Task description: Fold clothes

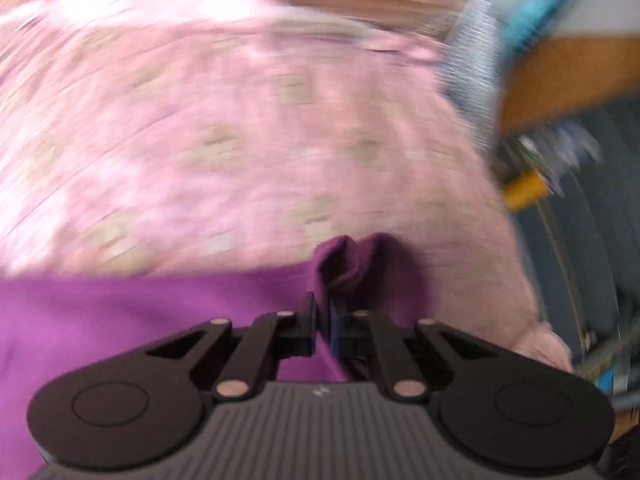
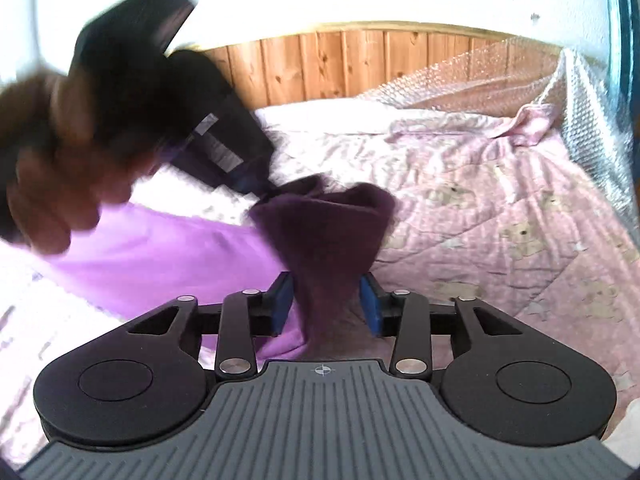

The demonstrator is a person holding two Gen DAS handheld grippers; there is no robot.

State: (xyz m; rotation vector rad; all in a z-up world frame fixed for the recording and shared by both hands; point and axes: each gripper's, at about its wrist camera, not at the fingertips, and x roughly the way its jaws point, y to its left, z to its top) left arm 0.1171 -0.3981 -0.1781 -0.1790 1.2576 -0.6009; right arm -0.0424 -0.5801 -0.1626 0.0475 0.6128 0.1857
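My left gripper [image 1: 323,312] is pinched almost closed on a bunched fold of the purple garment [image 1: 140,320]; in the left wrist view the cloth puckers up right at the fingertips and sits squeezed between them. The rest of the garment spreads flat to the left of the tool, lying on the pink quilt [image 1: 240,140] that covers the bed. That view is heavily smeared, so I can't make out the clutter at the right edge beyond blue and yellow shapes.

From the right wrist view, my right gripper [image 2: 327,304] stands partly open, its blue pads [image 2: 282,300] set apart on either side of a dark purple twist of the same garment [image 2: 328,240]. The cloth passes between the pads, but I can't tell whether they touch it. The twist rises from there up and left to the left gripper [image 2: 256,190], which clamps its far end. The hand [image 2: 60,184] holding that tool is blurred at the left edge.

The lighter, flat part of the garment lies on the quilt [image 2: 500,208] at lower left. Behind the bed runs a wooden headboard [image 2: 340,60], and bubble wrap [image 2: 540,80] lies along the quilt's right side.
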